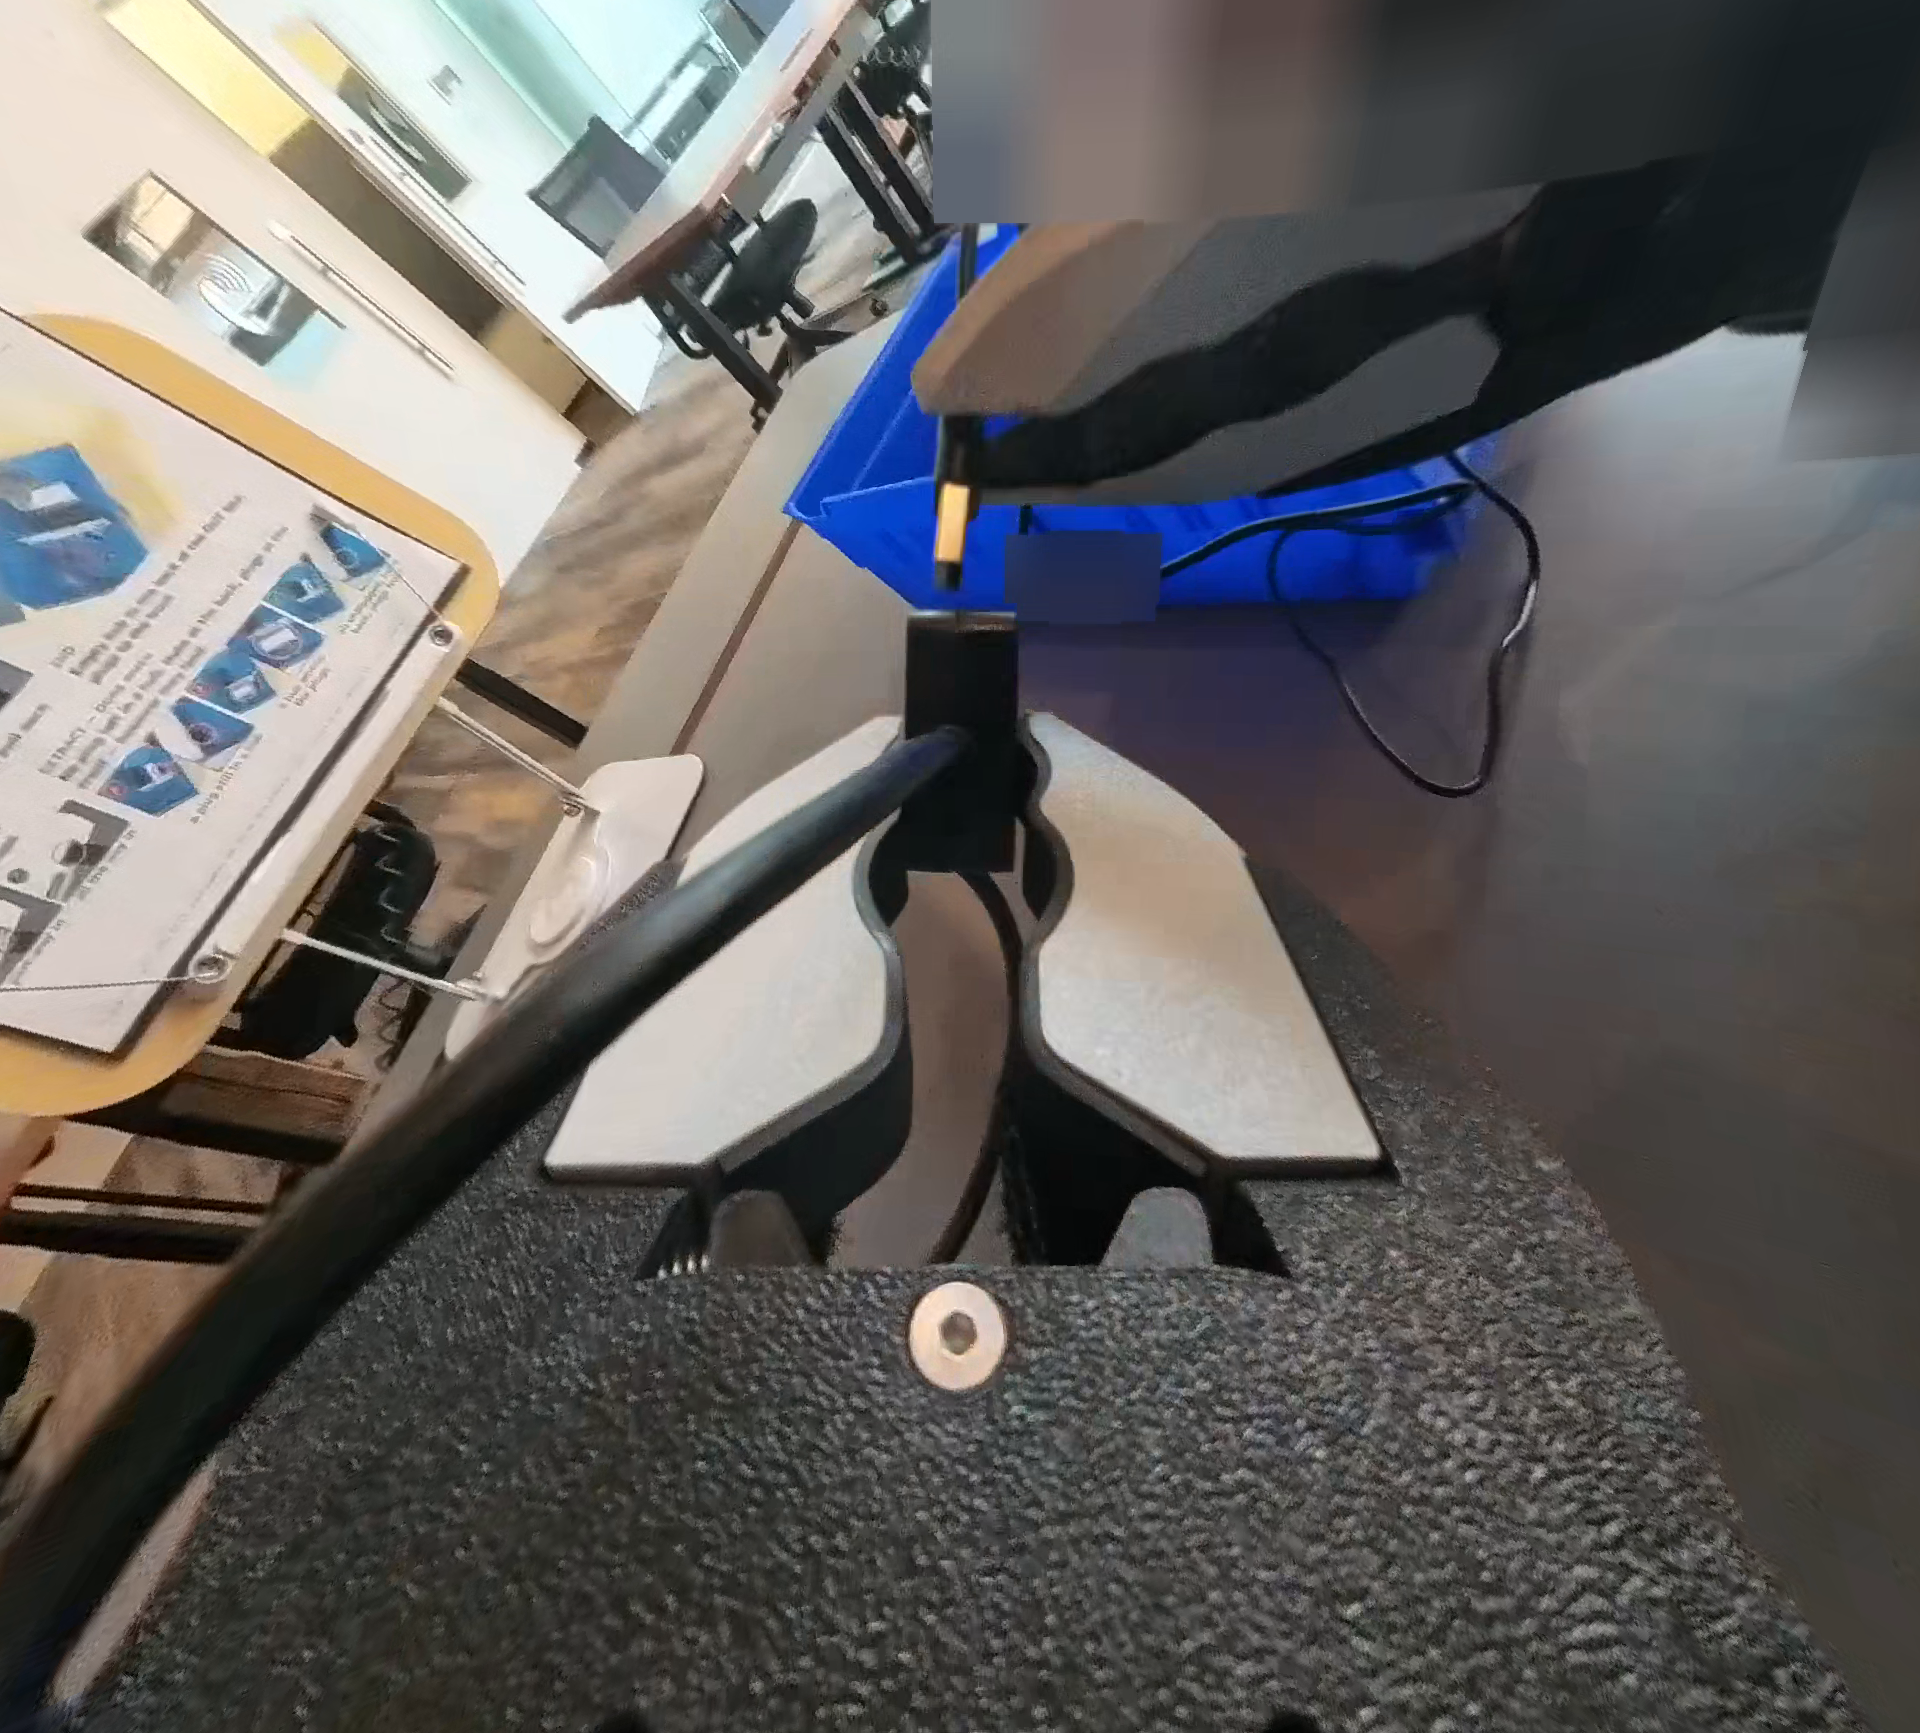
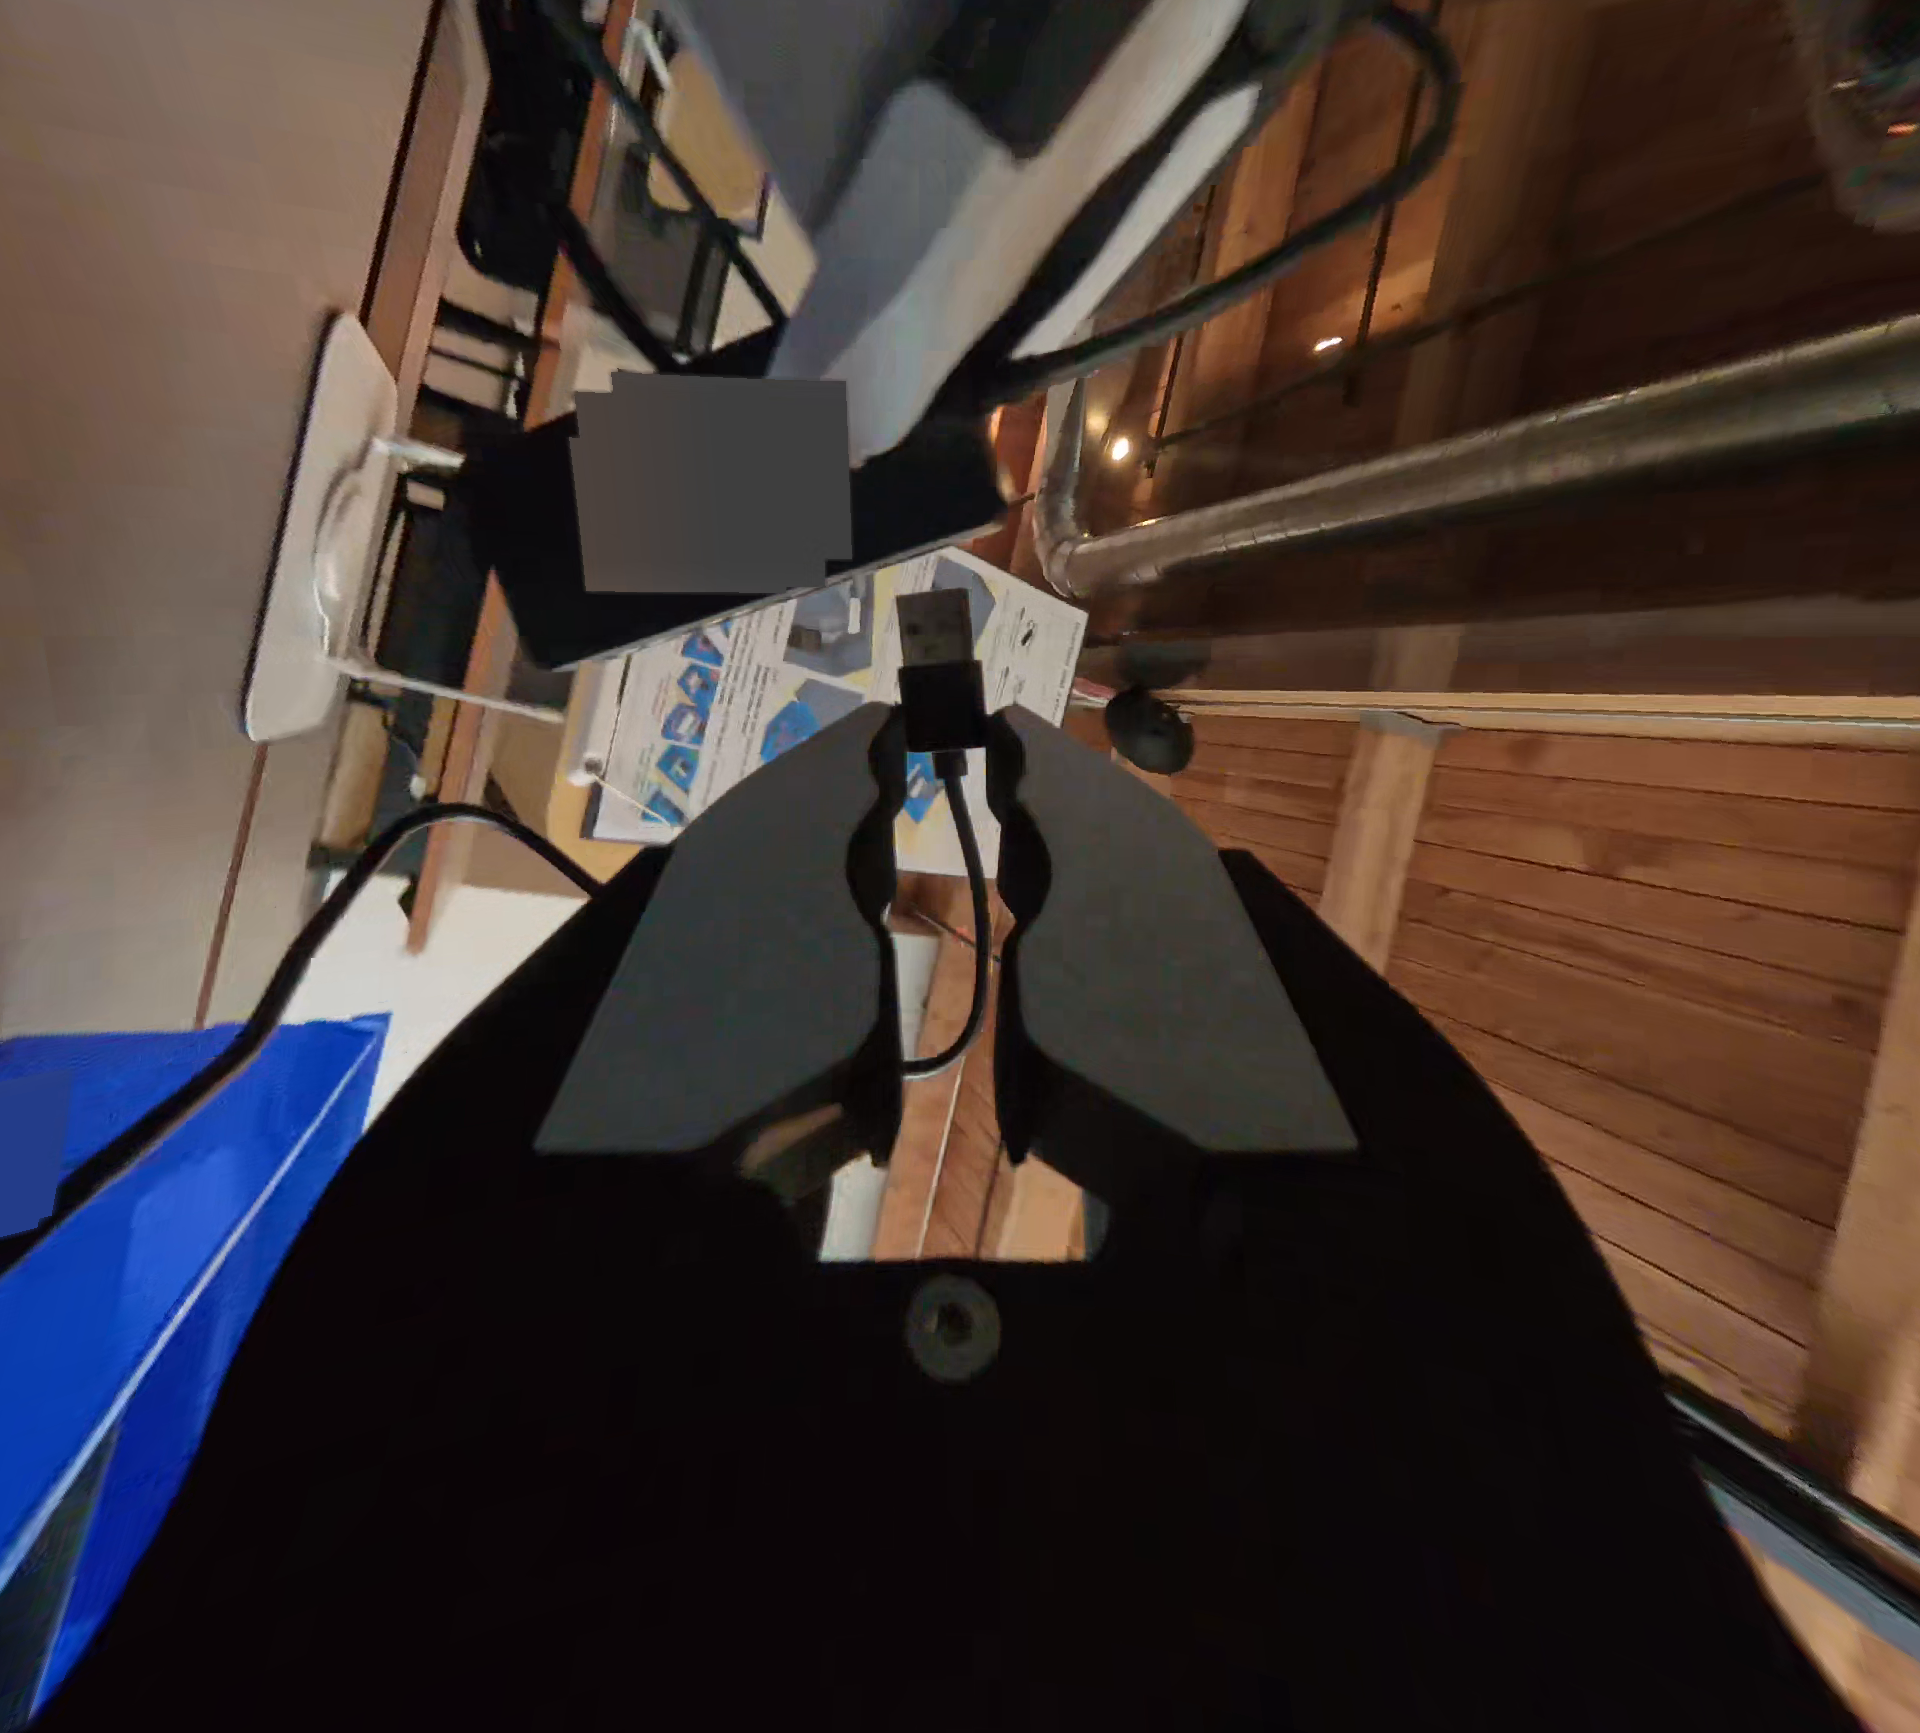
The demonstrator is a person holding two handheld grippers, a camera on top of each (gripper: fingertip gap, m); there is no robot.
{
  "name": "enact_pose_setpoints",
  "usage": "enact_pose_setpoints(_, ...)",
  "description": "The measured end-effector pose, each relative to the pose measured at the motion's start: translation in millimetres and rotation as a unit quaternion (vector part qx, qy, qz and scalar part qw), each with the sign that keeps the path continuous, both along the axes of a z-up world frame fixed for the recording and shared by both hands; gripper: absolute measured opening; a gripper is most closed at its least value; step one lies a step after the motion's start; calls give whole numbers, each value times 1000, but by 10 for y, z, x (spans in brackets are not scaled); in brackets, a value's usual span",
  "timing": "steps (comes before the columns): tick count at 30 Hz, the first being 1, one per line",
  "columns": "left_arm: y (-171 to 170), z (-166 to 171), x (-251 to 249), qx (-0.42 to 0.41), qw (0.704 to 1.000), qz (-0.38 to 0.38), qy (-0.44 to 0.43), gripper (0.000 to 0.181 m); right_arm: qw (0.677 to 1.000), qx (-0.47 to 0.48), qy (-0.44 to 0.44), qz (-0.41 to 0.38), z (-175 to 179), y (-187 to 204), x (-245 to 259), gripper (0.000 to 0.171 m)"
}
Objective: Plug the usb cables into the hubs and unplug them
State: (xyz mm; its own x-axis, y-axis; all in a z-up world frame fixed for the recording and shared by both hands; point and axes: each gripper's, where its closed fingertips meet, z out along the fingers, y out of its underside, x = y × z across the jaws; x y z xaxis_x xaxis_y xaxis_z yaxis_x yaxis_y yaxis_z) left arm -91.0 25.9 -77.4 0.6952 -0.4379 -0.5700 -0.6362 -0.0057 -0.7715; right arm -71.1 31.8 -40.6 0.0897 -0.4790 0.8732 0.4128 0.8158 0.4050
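Note:
My left gripper is shut on a small black USB hub and holds it upright; the hub's thick black cable runs off to the lower left. My right gripper reaches in from the upper right, shut on a black USB plug. The plug's metal tip points down, just above the hub's top and apart from it. In the right wrist view my right gripper grips the plug, whose thin cable trails back between the fingers. The hub shows ahead, partly masked.
A blue bin sits on the dark table just behind the hub, with a thin black cable spilling from it. A printed instruction sheet on a stand with a white base is at the left table edge.

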Motion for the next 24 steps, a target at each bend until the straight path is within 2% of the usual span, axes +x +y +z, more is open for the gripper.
enact_pose_setpoints(24, 25, -129, -117, -15, 997, 44, 65, 17, 998, -42, -39, -16, -239, -10, -105, 13)
